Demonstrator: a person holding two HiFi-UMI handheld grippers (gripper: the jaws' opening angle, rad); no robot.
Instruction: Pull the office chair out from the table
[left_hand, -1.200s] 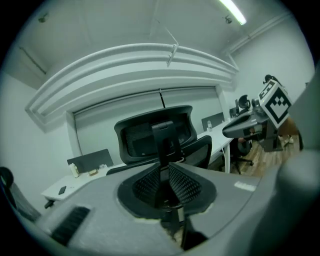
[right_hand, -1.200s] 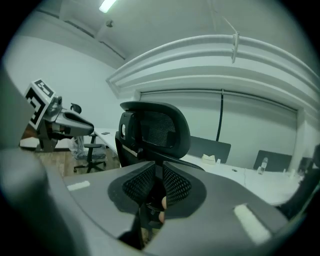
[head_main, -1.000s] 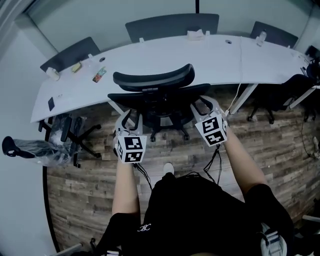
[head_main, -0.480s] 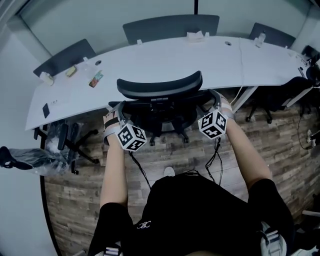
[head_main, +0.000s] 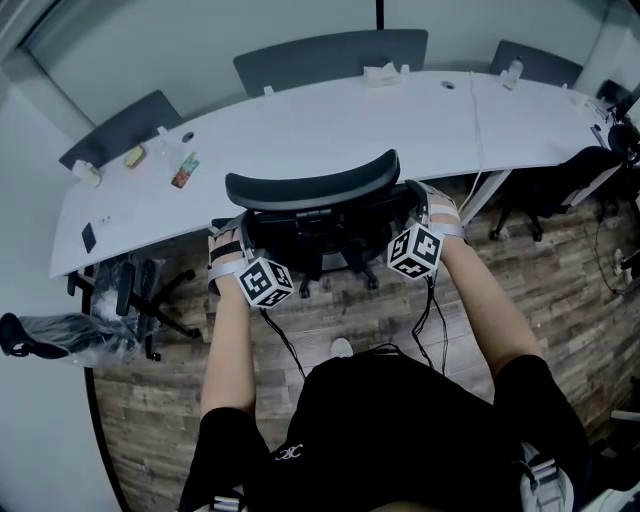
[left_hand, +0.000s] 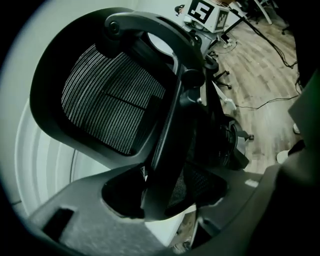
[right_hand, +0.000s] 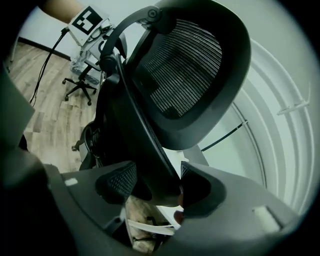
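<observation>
Head view: the office chair (head_main: 310, 178) stands just ahead of both grippers, with the white table (head_main: 300, 120) beyond it. The jaws of the left gripper (head_main: 228, 238) and the right gripper (head_main: 428, 198) have just been closing. Each pair, still wide, clamps a side bar of the chair's back.

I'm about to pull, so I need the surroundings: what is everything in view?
office chair: one, black, at the table's near edge
table: one, white, curved
other chairs: five, dark; three beyond the table, one at each end
small items: several, mixed colours, on the tabletop
plastic-wrapped part: one, black, floor at left
floor: wood-look
left gripper: one, grey, jaws just closed further, pressing the office chair's back frame
right gripper: one, grey, likewise, opposite side
forearms: two, bare, behind the grippers
</observation>
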